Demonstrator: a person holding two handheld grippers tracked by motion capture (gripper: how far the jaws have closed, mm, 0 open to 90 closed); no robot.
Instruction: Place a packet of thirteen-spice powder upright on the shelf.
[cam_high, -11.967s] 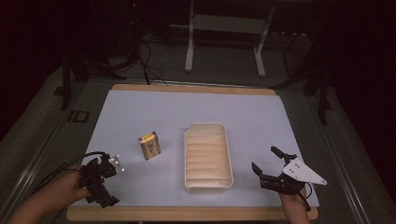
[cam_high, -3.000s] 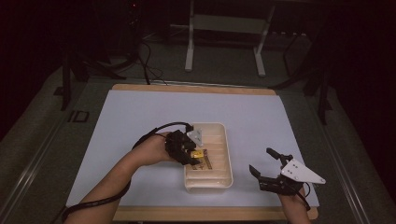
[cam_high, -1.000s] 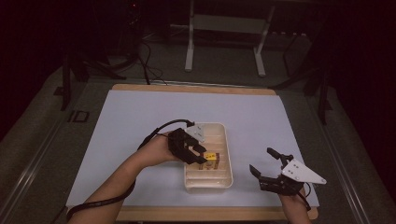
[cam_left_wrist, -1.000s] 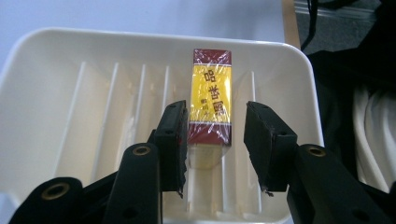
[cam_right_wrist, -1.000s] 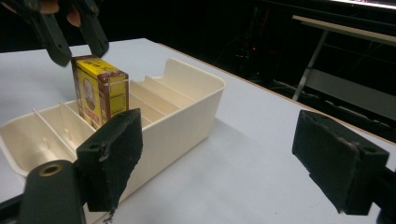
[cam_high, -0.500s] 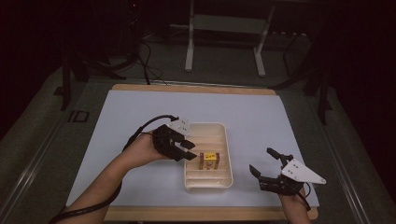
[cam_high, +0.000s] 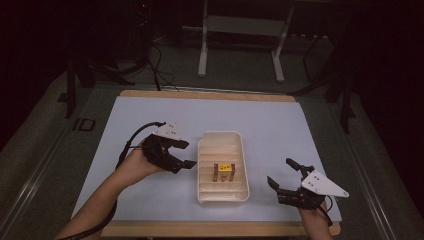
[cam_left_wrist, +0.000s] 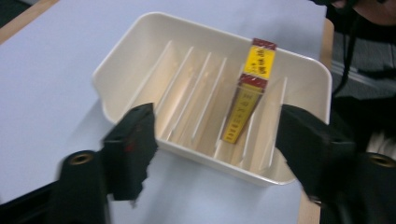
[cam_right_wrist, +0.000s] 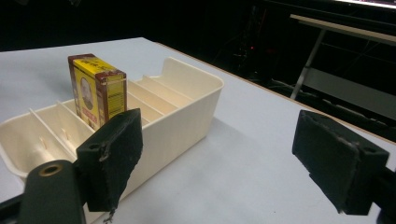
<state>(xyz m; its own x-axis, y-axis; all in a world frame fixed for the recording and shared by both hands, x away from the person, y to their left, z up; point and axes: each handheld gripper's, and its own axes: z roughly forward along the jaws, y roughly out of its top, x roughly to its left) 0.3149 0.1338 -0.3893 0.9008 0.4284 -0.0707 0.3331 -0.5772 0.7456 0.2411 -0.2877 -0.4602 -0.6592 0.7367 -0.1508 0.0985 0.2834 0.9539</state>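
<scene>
A pale blue mat (cam_high: 150, 117) covers a wooden table (cam_high: 210, 95) in a dark room, with black cables (cam_high: 157, 60) on the grey floor (cam_high: 240, 65) beyond it and the white legs of another stand (cam_high: 240, 40) farther back.

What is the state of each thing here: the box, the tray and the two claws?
Yellow box: standing on edge in a slot of the tray, nothing holding it.
Cream tray: upright on the table, holding one box.
Left claw: open, empty, beside the tray.
Right claw: open, empty, apart from the tray.
</scene>
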